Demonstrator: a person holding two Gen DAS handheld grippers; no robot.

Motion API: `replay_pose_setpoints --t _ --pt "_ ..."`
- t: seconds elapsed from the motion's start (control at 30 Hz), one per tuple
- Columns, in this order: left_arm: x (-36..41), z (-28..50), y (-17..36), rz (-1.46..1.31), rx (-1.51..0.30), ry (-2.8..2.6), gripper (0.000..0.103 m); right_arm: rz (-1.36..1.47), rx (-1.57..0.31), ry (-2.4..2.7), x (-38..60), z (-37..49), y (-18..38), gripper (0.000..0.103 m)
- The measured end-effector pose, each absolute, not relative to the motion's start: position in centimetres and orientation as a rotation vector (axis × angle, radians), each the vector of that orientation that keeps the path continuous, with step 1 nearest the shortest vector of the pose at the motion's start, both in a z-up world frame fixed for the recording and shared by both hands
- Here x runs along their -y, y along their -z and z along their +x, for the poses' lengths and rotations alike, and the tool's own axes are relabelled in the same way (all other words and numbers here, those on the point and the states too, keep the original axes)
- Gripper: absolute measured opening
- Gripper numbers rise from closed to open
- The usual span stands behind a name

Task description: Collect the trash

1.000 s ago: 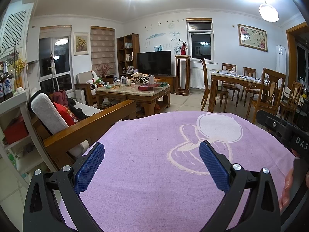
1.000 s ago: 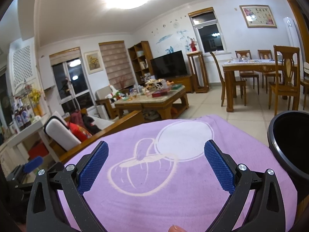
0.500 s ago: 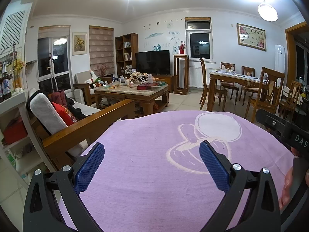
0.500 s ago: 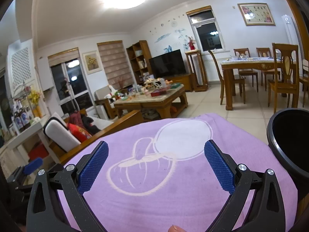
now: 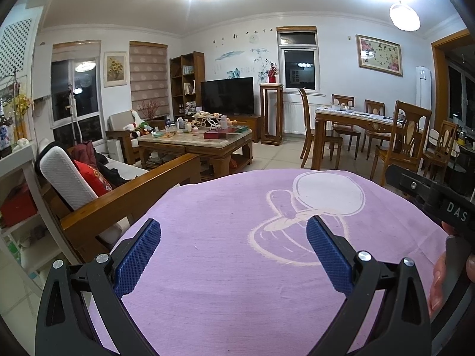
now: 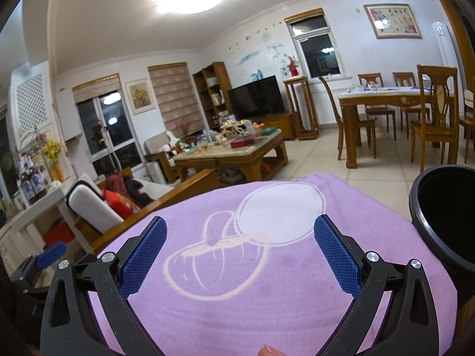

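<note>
Trash is nowhere between either gripper's fingers; the black bin (image 6: 445,216) stands just right of the right gripper (image 6: 240,255), whose jaws, like the left gripper's (image 5: 234,255), are spread apart over the purple cloth (image 6: 267,281).

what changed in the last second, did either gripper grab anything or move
Almost nothing changed. Nothing was taken hold of or let go: the left gripper and right gripper stay open and empty over the purple cloth. Both views drift very slightly, so the room sits a touch differently in frame. The black bin stays at the right edge of the right wrist view, and no trash shows on the cloth.
</note>
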State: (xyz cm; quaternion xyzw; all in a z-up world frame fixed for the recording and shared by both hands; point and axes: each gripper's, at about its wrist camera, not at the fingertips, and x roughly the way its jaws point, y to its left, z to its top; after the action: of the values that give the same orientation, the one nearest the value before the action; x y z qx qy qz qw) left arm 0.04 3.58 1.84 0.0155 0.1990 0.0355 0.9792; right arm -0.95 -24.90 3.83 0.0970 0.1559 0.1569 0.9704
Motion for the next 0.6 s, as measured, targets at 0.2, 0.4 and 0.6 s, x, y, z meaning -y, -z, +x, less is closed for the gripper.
replay_pose_setpoints --t 0.2,0.4,0.6 --pt "-3.88 -0.15 -1.67 0.029 -0.396 -0.045 0.098 0.195 -0.320 -0.315 24.61 -1.46 -3.60 0.098" --pt "-4.11 -0.08 -1.66 0.025 -0.401 -0.053 0.098 0.197 -0.318 -0.315 24.85 -1.01 -3.80 0.098" --pt "-4.06 0.00 -1.81 0.029 -0.404 -0.065 0.098 0.198 -0.319 -0.313 24.87 -1.13 -3.71 0.098"
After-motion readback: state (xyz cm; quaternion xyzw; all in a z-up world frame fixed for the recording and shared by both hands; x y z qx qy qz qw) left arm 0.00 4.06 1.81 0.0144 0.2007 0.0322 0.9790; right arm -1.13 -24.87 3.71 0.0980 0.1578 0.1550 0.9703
